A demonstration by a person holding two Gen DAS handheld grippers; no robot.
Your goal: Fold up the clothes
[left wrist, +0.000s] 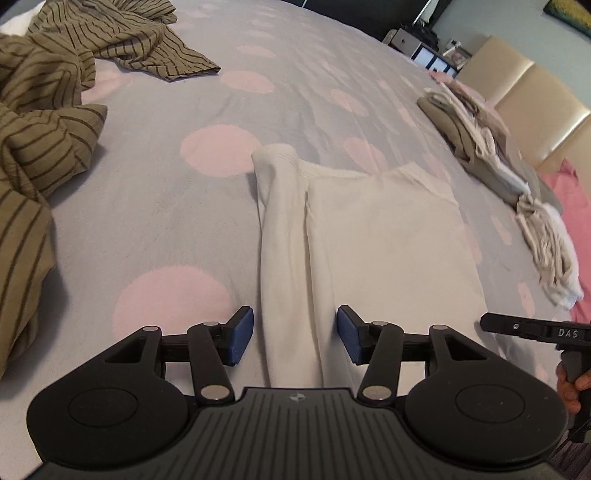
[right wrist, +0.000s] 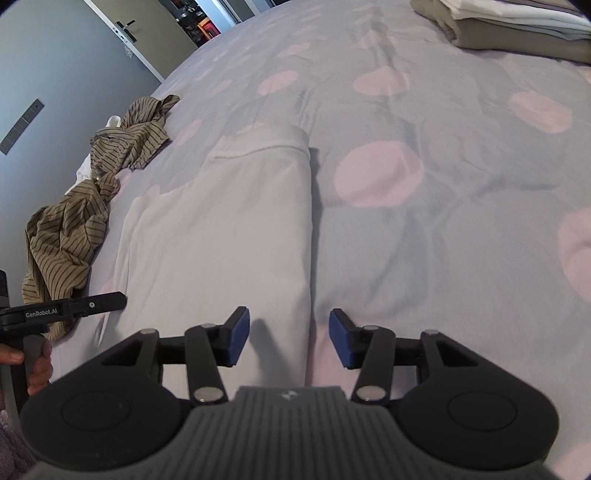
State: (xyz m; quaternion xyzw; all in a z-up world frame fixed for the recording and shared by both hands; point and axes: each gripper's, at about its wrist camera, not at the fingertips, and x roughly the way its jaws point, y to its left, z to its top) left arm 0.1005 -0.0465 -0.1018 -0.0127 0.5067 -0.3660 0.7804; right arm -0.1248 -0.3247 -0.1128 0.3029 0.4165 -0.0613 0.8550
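The left gripper [left wrist: 294, 334] and right gripper [right wrist: 289, 338] both stand parted and empty, each straddling 1 folded long edge of the white garment [left wrist: 369, 236] lying flat between and ahead of their fingers, likely poised for the next fold.

Bed [left wrist: 295, 92] was covered by a grey spread with pale pink dots. Cream padded headboard [left wrist: 524, 92] stood along its far right edge in the left wrist view, with a white cube shelf [left wrist: 424, 53] beyond it. Right wrist view showed a grey door [right wrist: 74, 48] with a metal handle [right wrist: 125, 25] past the bed's far left side
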